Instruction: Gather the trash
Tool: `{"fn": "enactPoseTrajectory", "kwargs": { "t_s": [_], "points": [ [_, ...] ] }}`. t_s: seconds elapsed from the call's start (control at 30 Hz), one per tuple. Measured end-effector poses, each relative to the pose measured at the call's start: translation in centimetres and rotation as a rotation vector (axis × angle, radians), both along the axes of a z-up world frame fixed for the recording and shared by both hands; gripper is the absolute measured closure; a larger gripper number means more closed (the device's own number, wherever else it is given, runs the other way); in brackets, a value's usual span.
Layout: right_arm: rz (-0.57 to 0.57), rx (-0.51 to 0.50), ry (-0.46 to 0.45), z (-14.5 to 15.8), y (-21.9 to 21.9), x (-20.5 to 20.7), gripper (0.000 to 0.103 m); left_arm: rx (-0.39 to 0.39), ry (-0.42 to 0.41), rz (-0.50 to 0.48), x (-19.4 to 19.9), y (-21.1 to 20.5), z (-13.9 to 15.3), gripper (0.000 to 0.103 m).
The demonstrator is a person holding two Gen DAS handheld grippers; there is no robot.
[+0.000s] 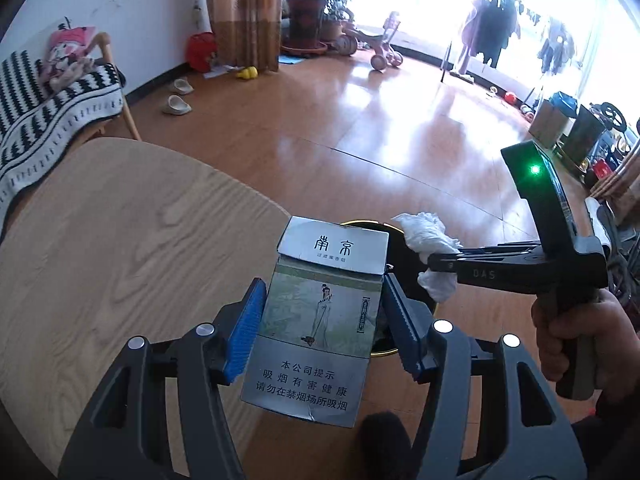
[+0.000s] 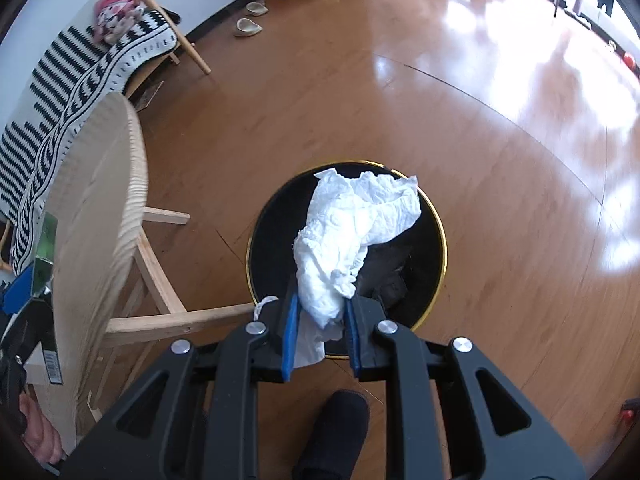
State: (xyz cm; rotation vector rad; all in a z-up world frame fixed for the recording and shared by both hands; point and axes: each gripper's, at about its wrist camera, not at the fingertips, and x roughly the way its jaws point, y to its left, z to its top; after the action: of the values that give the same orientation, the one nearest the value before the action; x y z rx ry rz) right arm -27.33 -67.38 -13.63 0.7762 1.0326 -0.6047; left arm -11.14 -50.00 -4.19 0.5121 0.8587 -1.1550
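The shiny brown wooden floor (image 2: 400, 92) fills most of both views, and on it stands a round light-wood table (image 1: 120, 240) with pale wooden legs. Just beside the table, on the floor, is a round black trash bin with a thin gold rim (image 2: 436, 216); something dark lies inside it. The left gripper (image 1: 324, 320) holds between its blue pads a flat silver and green cigarette pack with Chinese text (image 1: 320, 316), its lid flap open. The pack is in the air, at the edge of the table and in front of the bin. The right gripper (image 2: 320, 320) is closed narrow on a crumpled white paper tissue (image 2: 352, 232), which hangs directly above the opening of the bin. In the left wrist view this tissue (image 1: 428, 236) shows at the tip of the right gripper (image 1: 436, 264), over the bin's rim.
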Motion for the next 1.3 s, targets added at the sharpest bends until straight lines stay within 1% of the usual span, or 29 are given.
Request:
{"fn": "enactPoseTrajectory", "kwargs": {
  "t_s": [0.1,0.17,0.2,0.23,0.27,0.33,0.37,0.5,0.6,0.63,0.77,0.97,1.0,1.07,1.1,1.17,1.23,1.3],
  "points": [
    [-0.008,0.016,-0.007,-0.3,-1.0,-0.6,0.083,0.006,0.018,-0.001,0.2,-1.2,-0.7,0.045],
    [-0.004,0.014,-0.009,-0.2,-1.1,-0.3,0.082,0.007,0.031,0.002,0.0,-1.7,-1.0,0.045],
    [-0.004,0.017,-0.014,-0.2,-1.2,-0.3,0.08,0.007,0.032,0.005,-0.1,-2.1,-1.2,0.045],
    [-0.004,0.019,-0.014,-0.2,-1.4,-0.4,0.072,0.008,0.033,0.004,-0.1,-2.3,-1.3,0.045],
    [-0.007,0.016,-0.016,-0.1,-1.2,-0.4,0.067,0.009,0.035,0.004,-0.2,-2.5,-1.4,0.045],
    [-0.018,-0.007,-0.022,0.3,-1.4,-0.6,0.039,0.009,0.039,0.002,-0.3,-3.0,-1.5,0.045],
    [-0.029,-0.018,-0.032,0.7,-1.5,-0.9,0.036,0.007,0.043,0.0,-0.3,-3.2,-1.6,0.045],
    [-0.058,-0.026,-0.058,1.4,-1.8,-1.6,0.034,0.005,0.056,0.0,-0.6,-4.1,-2.0,0.045],
    [-0.094,-0.062,-0.05,2.0,-2.0,-2.1,0.031,0.005,0.068,-0.003,-0.9,-4.8,-2.4,0.045],
    [-0.11,-0.075,-0.047,2.2,-2.1,-2.4,0.029,0.004,0.072,-0.004,-0.9,-5.0,-2.6,0.045],
    [-0.183,-0.1,-0.053,2.8,-2.6,-4.0,0.028,0.002,0.083,-0.022,-1.6,-6.1,-3.2,0.045],
    [-0.261,-0.137,-0.103,4.8,-3.1,-6.0,0.027,-0.033,0.097,-0.036,-2.3,-7.3,-3.6,0.044],
    [-0.27,-0.143,-0.107,5.1,-3.2,-6.1,0.026,-0.035,0.092,-0.036,-2.4,-7.5,-3.7,0.041],
    [-0.291,-0.149,-0.126,5.7,-3.2,-6.5,0.024,-0.035,0.086,-0.035,-2.5,-7.7,-3.7,0.032],
    [-0.295,-0.147,-0.135,5.8,-3.2,-6.7,0.024,-0.039,0.087,-0.03,-2.5,-7.6,-3.6,0.026],
    [-0.295,-0.144,-0.149,6.2,-3.3,-6.9,0.024,-0.047,0.089,-0.029,-2.4,-7.3,-3.3,0.024],
    [-0.287,-0.15,-0.154,6.6,-3.1,-6.6,0.023,-0.054,0.085,-0.02,-1.9,-6.7,-2.8,0.019],
    [-0.276,-0.155,-0.16,6.9,-2.7,-6.1,0.021,-0.065,0.081,0.001,-1.2,-5.6,-2.2,0.016]
  ]
}}
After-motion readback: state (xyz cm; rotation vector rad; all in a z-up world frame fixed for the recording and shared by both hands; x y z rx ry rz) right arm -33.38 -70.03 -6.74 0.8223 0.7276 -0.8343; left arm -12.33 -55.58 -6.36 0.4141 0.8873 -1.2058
